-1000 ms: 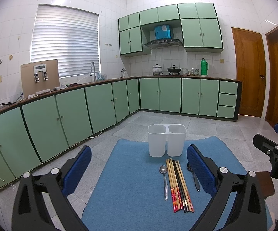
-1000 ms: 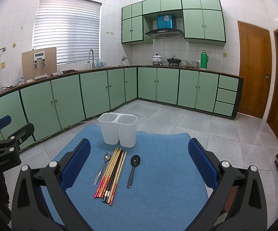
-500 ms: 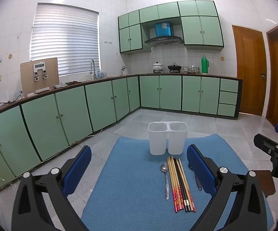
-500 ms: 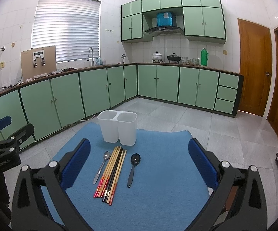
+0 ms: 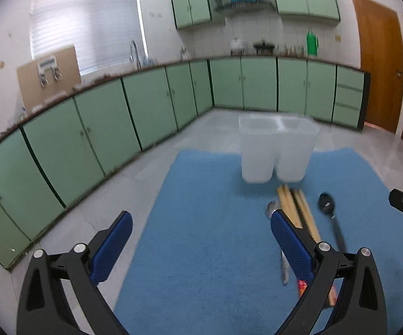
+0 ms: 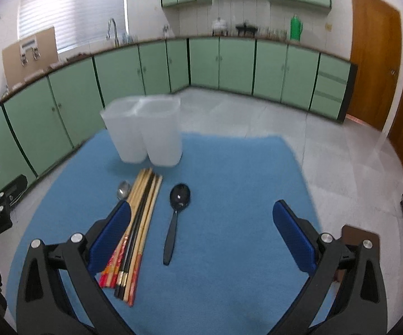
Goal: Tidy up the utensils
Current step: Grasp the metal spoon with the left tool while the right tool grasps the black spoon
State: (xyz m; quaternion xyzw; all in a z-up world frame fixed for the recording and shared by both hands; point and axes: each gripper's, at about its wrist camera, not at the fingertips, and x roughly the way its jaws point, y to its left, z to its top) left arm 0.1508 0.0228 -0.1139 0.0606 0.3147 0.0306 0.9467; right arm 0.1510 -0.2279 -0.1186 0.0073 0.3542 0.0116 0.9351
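A white two-compartment holder (image 6: 145, 132) stands at the far side of a blue mat (image 6: 229, 195); it also shows in the left wrist view (image 5: 277, 150). In front of it lie a bundle of chopsticks (image 6: 137, 231), a metal spoon (image 6: 123, 190) to their left and a black spoon (image 6: 177, 217) to their right. My right gripper (image 6: 201, 237) is open and empty above the mat, the black spoon between its fingers. My left gripper (image 5: 200, 247) is open and empty; its right finger (image 5: 291, 244) hides part of the chopsticks (image 5: 299, 212) and the metal spoon (image 5: 272, 208).
Green kitchen cabinets (image 6: 229, 67) run along the far and left walls, with grey tiled floor (image 6: 327, 139) around the mat. Wooden doors (image 6: 374, 55) stand at the right. A brown object (image 6: 358, 233) lies at the mat's right edge.
Both grippers have moved forward and tilted down toward the mat; the holder and utensils look larger and closer. Nothing has been taken hold of.
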